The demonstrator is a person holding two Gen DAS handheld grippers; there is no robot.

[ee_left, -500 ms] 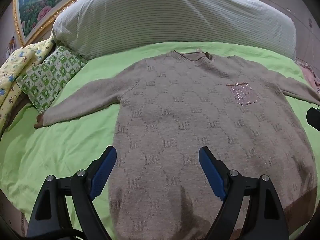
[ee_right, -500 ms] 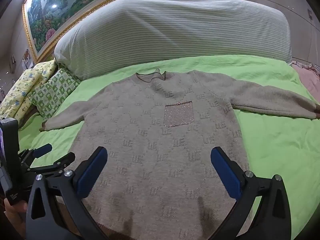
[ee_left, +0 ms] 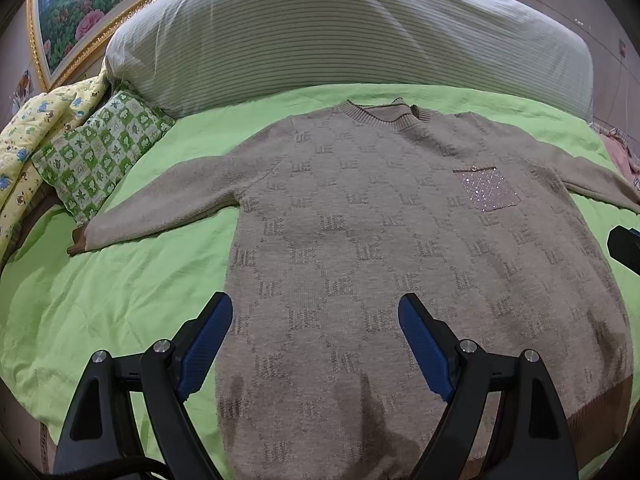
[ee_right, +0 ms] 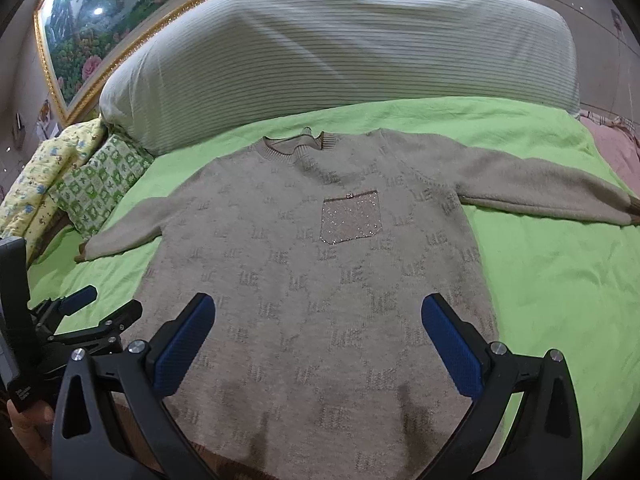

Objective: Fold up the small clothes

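A small beige knit sweater (ee_left: 380,240) (ee_right: 312,280) with a woven letter pattern lies flat, face up, on the green sheet (ee_left: 100,300) (ee_right: 560,280), both sleeves spread sideways. A sparkly pink chest pocket (ee_left: 486,190) (ee_right: 351,218) sits on its front. My left gripper (ee_left: 316,312) hovers open above the sweater's lower left part, nothing between its blue pads. My right gripper (ee_right: 318,312) hovers open above the lower middle of the sweater, also holding nothing. The left gripper (ee_right: 86,306) shows at the left edge of the right wrist view.
A large striped pillow (ee_left: 340,40) (ee_right: 340,52) lies behind the sweater. A green checked cushion (ee_left: 100,152) and a yellow printed quilt (ee_left: 36,128) sit at the left. Pink fabric (ee_right: 616,148) lies at the right. A gold-framed painting (ee_right: 80,40) hangs behind. A hand (ee_right: 24,432) shows at lower left.
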